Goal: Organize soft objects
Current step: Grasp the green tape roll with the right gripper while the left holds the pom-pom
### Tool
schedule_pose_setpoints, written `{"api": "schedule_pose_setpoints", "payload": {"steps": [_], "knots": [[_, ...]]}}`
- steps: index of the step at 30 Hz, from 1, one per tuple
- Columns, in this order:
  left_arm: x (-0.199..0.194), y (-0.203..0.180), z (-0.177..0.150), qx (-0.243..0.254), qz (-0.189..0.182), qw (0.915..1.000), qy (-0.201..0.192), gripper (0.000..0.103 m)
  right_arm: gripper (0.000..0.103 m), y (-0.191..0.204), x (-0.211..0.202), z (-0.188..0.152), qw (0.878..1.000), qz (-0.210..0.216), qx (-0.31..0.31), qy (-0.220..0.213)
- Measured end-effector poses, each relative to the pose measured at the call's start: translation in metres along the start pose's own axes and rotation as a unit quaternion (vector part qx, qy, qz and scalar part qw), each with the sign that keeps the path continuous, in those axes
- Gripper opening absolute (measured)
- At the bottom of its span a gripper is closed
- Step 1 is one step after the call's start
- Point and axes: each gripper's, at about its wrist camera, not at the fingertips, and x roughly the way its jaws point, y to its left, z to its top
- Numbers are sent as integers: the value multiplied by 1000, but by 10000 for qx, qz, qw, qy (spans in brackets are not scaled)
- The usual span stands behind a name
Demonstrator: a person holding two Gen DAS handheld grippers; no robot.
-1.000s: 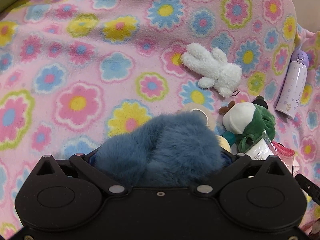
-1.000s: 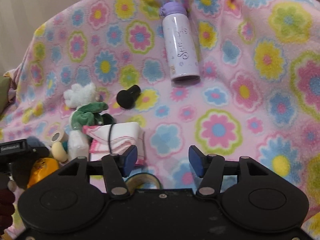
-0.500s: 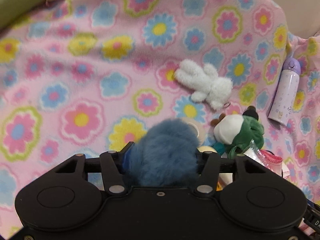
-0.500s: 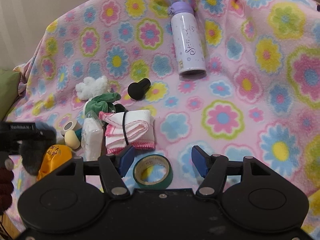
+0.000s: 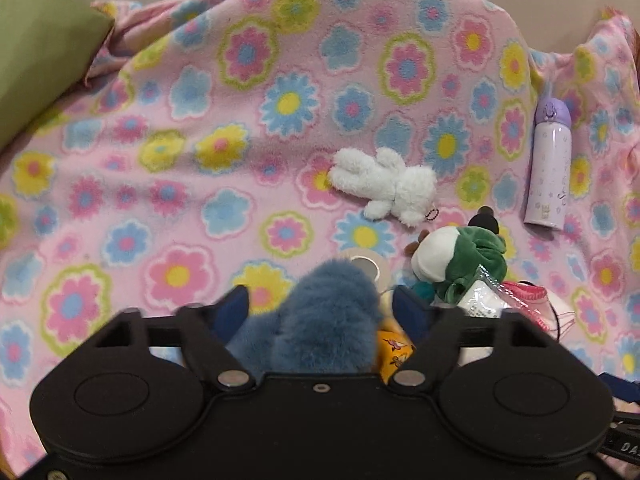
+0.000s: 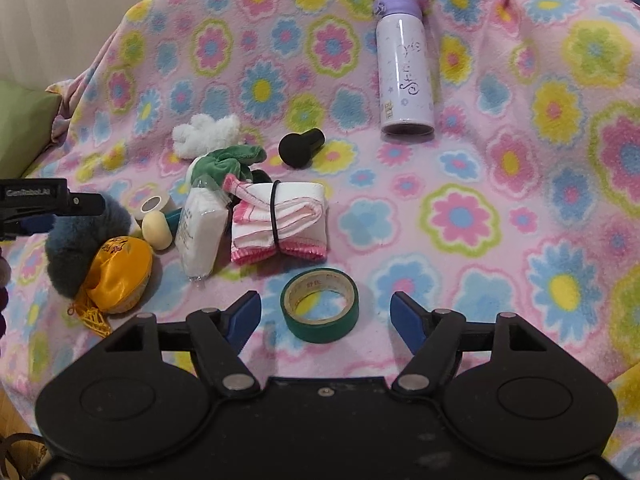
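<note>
Tape (image 6: 320, 306), seen only from the right wrist, lies between the opening, empty right gripper (image 6: 326, 316). Left gripper (image 5: 320, 312), angled downward, opens around the blue plush (image 5: 324, 320), pads clear of it.

Blue fur toy (image 5: 324, 316), btwn tongs, on blanket (image 5: 168, 184)

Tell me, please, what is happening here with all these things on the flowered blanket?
A person is sorting soft things on the blanket with two handheld grippers. The left gripper is opening around a blue furry toy, set beside the pile next to a yellow pouch. The right gripper is opening above a green tape roll, not touching it.
</note>
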Motion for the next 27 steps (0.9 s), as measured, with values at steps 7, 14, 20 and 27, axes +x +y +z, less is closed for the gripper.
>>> {"api": "schedule_pose_setpoints", "payload": {"steps": [7,14,20,27], "knots": [[10,17,-11,-484,-148,9979,401,82,71,-1,3,2,10000,-19,4,46],[36,34,-19,-1340,-656,9851,851,93,71,3,7,2,10000,15,-50,85],[51,19,-11,-1170,-607,9880,799,81,71,6,7,2,9999,-7,-121,68],[35,14,-10,-712,-377,9956,484,52,71,9,11,0,9996,-70,-250,110]]}}
